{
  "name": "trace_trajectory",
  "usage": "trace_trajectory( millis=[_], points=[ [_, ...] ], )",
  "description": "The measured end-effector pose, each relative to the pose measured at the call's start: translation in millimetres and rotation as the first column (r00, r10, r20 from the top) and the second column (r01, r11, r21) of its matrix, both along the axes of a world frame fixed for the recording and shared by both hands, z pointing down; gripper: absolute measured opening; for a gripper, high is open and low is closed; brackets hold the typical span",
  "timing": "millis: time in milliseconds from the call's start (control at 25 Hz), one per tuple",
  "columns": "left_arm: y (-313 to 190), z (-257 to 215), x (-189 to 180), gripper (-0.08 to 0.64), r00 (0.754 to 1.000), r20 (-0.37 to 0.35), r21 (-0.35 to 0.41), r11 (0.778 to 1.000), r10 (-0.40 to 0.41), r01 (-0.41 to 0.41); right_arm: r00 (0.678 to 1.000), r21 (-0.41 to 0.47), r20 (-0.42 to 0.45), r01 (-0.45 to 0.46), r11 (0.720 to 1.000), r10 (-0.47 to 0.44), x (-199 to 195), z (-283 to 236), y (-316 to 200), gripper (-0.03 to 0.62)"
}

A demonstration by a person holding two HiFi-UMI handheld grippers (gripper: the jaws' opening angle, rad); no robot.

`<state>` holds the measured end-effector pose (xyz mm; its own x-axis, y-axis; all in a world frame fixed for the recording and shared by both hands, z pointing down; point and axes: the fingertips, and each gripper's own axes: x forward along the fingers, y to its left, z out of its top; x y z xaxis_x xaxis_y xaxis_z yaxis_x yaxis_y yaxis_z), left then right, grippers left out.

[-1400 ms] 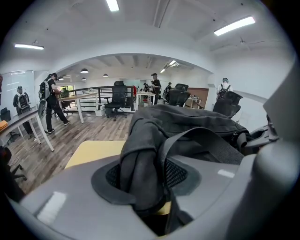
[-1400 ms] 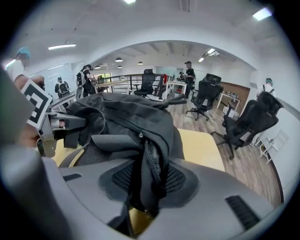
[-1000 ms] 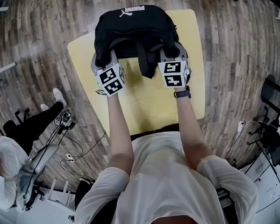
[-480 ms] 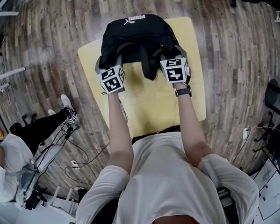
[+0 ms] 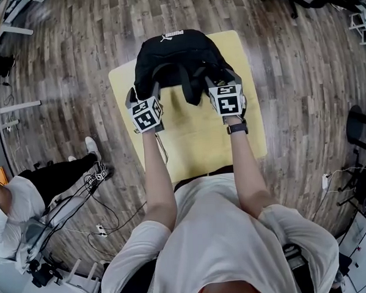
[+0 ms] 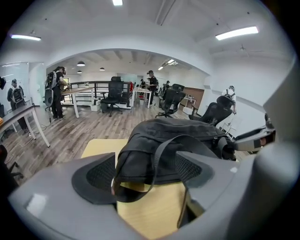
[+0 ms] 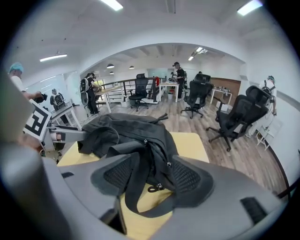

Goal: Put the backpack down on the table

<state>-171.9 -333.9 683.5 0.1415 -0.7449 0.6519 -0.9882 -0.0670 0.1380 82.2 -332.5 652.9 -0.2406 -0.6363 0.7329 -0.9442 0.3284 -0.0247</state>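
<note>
A black backpack (image 5: pixel 177 57) rests on the far half of the yellow table (image 5: pixel 200 133). My left gripper (image 5: pixel 146 92) hovers at its near left side and my right gripper (image 5: pixel 219 78) at its near right side. Both sets of jaws are opening. In the left gripper view a shoulder strap (image 6: pixel 154 154) droops loosely between the pads of the left gripper (image 6: pixel 145 171), with the backpack (image 6: pixel 173 140) just beyond. In the right gripper view another strap (image 7: pixel 133 187) hangs slack between the pads of the right gripper (image 7: pixel 152 178), in front of the backpack (image 7: pixel 126 136). Neither pair of pads presses on a strap.
Wood floor surrounds the small table. A person (image 5: pixel 27 200) sits on the floor at the left among cables (image 5: pixel 81 197). An office chair (image 5: pixel 359 124) stands at the right. More chairs (image 7: pixel 239 117), desks and standing people fill the room behind.
Both grippers have opened and let go of the straps, then lifted slightly and drawn back toward me. The backpack stays on the table.
</note>
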Motion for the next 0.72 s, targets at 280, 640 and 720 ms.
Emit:
trace_trajectory(
  millis=[280,640,720],
  points=[
    [24.8,-35.9,16.2,0.385,1.000,-0.006,0.051,0.998,0.028,-0.027,0.999,0.067,0.041,0.001,0.998,-0.004,-4.9,-36.4,31.0,0.245],
    [59.1,-102.4,42.5,0.377,0.996,-0.006,0.188,0.978,0.089,-0.087,0.995,0.206,0.093,0.011,0.979,-0.030,-20.4,-93.7,60.9,0.244],
    [66.3,-117.8,43.0,0.346,0.996,0.005,0.224,0.970,0.092,-0.091,0.994,0.238,0.101,0.010,0.971,-0.035,-24.9,-106.5,67.9,0.243]
  ],
)
